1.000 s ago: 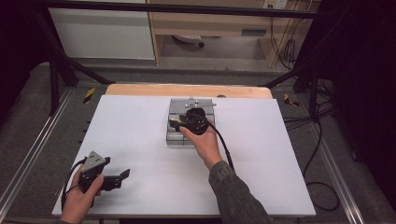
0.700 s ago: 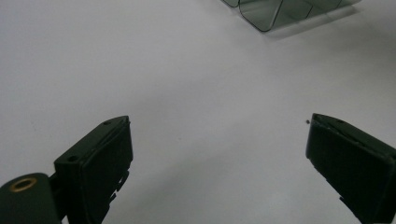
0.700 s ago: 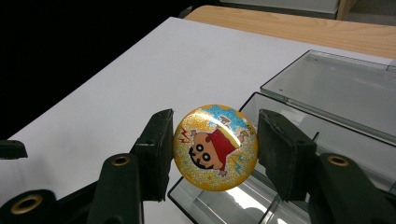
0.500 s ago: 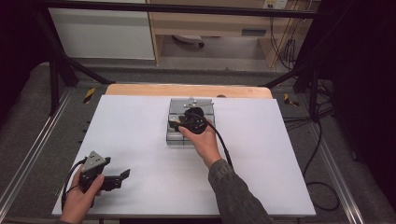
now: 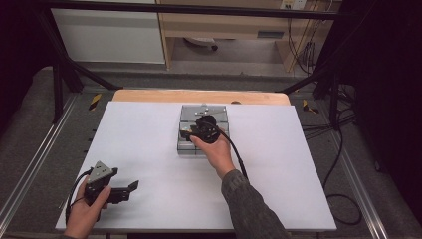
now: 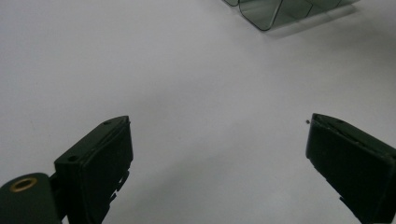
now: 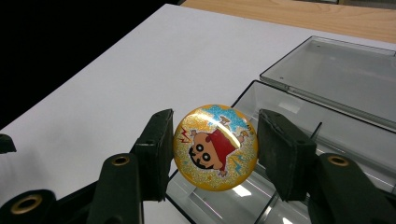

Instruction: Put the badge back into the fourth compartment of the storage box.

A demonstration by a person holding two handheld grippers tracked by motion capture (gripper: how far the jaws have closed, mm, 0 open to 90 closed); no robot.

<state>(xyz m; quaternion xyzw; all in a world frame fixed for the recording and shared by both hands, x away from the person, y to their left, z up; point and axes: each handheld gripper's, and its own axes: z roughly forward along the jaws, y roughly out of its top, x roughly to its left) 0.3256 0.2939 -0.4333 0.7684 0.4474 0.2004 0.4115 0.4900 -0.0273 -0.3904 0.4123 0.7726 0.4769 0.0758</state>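
Note:
A round glittery gold badge [image 7: 215,147] with a cartoon figure sits between the pads of my right gripper [image 7: 215,149], which is shut on its edges. It hangs over the near left corner of a clear plastic box [image 7: 327,135] whose lid [image 7: 336,74] lies open behind. In the high view the right gripper [image 5: 199,130] is over that box [image 5: 185,145] at the table's middle. My left gripper [image 5: 127,191] rests at the near left of the white table, jaws open, nothing between them. Its own view shows the open jaws [image 6: 219,158] over bare white table, with the box's corner [image 6: 266,16] far off.
The white table top [image 5: 298,164] has a wooden strip [image 5: 199,96] along its far edge. Black cables [image 5: 343,199] trail over the floor at the right. Metal frame rails [image 5: 30,169] run along both sides of the table.
The right gripper with the badge has shifted slightly over the box. The left gripper has stayed in place.

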